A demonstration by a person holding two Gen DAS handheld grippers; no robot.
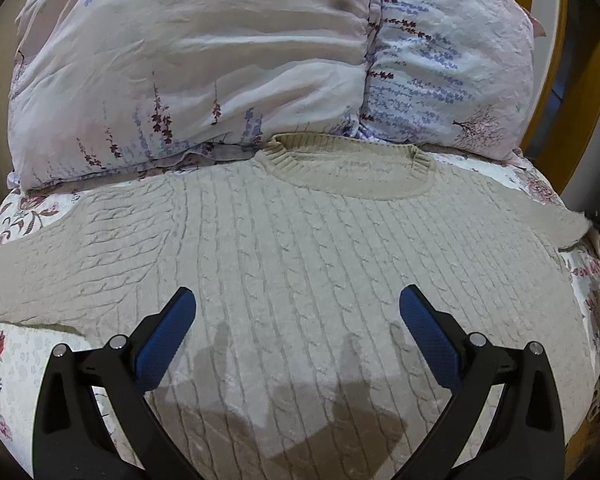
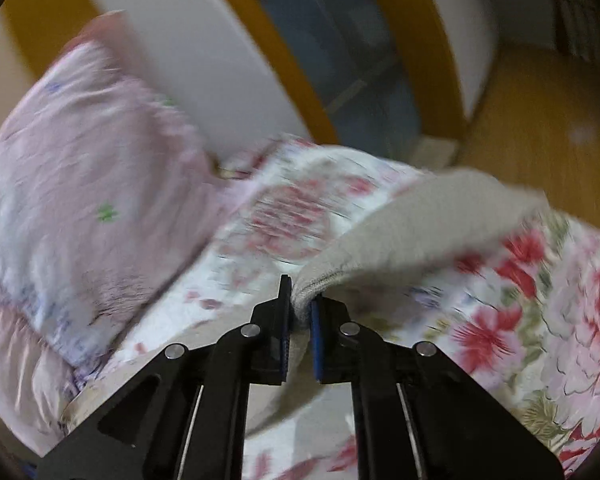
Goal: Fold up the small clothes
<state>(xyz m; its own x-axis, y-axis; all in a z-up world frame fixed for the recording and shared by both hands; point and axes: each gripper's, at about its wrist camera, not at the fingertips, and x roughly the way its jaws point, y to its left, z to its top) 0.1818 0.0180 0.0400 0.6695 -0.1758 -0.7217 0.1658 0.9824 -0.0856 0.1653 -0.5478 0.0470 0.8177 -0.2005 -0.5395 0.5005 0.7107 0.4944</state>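
Note:
A cream cable-knit sweater (image 1: 300,248) lies flat, front up, on a floral bedspread (image 1: 8,364), collar toward the pillows. My left gripper (image 1: 298,312) is open and empty, hovering above the sweater's lower body. In the right wrist view, my right gripper (image 2: 300,308) is shut on the ribbed edge of a sweater sleeve (image 2: 412,224), which is lifted off the bedspread (image 2: 540,320). That view is motion-blurred.
Two floral pillows (image 1: 204,68) lie against the head of the bed just past the collar. A wooden frame (image 1: 548,80) and wooden floor (image 2: 540,128) lie beyond the bed's right edge. A pillow (image 2: 84,184) is left of the right gripper.

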